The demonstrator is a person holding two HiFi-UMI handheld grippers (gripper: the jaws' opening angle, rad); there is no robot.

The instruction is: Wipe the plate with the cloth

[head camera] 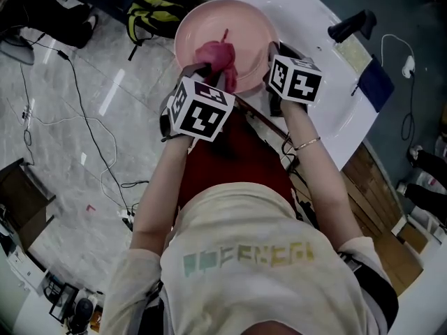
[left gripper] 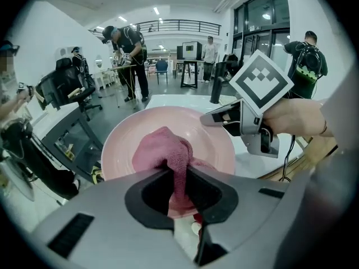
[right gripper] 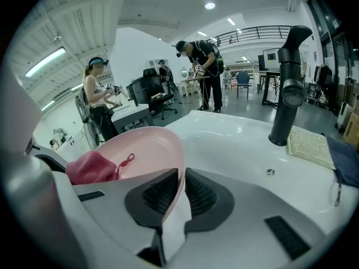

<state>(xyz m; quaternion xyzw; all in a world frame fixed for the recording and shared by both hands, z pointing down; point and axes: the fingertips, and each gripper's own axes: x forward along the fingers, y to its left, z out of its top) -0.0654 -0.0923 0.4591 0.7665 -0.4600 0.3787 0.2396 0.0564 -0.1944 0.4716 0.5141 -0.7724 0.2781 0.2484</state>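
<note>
A pale pink plate [head camera: 244, 19] is held tilted above the white sink counter. My right gripper [head camera: 274, 54] is shut on the plate's rim [right gripper: 178, 150], which passes between its jaws. A pink cloth [head camera: 218, 56] lies bunched on the plate's face, and my left gripper [head camera: 209, 72] is shut on the cloth [left gripper: 168, 150], pressing it against the plate [left gripper: 219, 136]. In the right gripper view the cloth [right gripper: 92, 167] shows at the plate's left side with a thin loop sticking up. The right gripper [left gripper: 219, 116] also shows at the plate's right edge in the left gripper view.
A black faucet [right gripper: 289, 83] stands on the white counter [right gripper: 235, 133], with a yellowish sponge [right gripper: 308, 145] and a dark blue cloth [head camera: 375, 84] beside it. Cables [head camera: 84, 117] and a backpack [head camera: 150, 12] lie on the floor at left. People stand in the background.
</note>
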